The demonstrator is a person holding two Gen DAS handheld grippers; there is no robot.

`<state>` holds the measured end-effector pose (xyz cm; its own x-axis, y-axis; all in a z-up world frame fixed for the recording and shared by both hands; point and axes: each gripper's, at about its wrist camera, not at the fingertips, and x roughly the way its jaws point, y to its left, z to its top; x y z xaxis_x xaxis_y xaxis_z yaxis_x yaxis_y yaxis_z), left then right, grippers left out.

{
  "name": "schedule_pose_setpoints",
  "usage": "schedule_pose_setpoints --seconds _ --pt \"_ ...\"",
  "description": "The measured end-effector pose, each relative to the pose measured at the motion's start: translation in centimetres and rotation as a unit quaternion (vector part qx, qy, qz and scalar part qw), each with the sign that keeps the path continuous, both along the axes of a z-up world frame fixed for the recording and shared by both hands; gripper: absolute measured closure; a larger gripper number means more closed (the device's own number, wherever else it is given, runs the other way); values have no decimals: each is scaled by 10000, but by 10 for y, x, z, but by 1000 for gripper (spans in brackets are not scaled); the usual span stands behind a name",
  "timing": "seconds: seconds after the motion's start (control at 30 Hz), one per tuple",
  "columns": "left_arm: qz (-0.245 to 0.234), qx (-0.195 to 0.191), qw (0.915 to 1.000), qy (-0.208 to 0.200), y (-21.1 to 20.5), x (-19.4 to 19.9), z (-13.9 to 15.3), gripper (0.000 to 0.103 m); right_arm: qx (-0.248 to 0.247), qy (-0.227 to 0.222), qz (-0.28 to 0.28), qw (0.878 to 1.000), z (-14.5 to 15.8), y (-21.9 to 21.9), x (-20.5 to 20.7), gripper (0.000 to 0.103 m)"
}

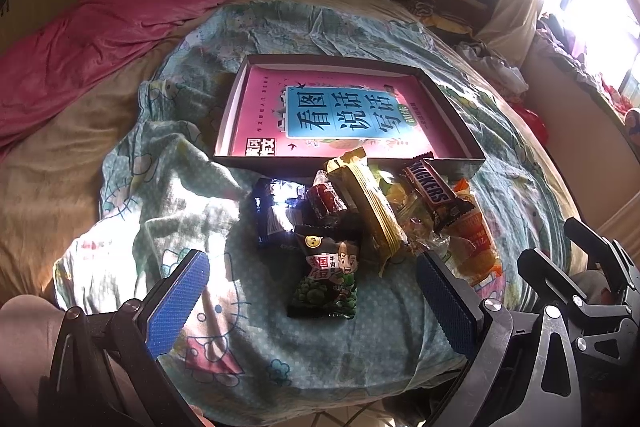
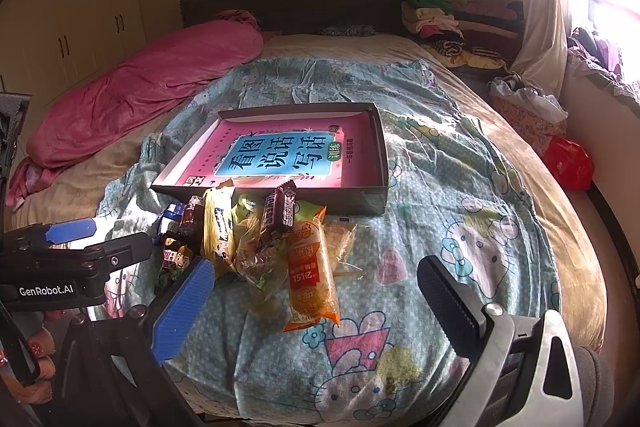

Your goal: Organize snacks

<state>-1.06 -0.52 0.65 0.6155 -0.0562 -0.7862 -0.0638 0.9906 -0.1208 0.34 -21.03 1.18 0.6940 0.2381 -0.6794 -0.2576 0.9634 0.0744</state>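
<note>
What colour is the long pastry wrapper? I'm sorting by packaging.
Orange wrapper, clearest in the right wrist view.

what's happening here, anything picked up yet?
Nothing picked up yet. A person holds both grippers over a bed. The left gripper is open around a dark beef-snack packet, not gripping it. The right gripper hangs open and empty by the orange cake packet. The snack pile, Snickers bar included, lies in front of the shallow box, which holds only a pink book.

Pile of wrapped snacks (image 1: 372,211) lies on the patterned bedspread, touching the near wall of the shallow open cardboard box (image 1: 460,115), pink-lined.
</note>
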Motion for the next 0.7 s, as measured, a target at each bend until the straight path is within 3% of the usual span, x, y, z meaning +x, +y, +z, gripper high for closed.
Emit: schedule_pose_setpoints --seconds 0.7 --pt "-20 -21 10000 55 0 1 -2 1 5 -3 0 10000 0 -1 0 0"
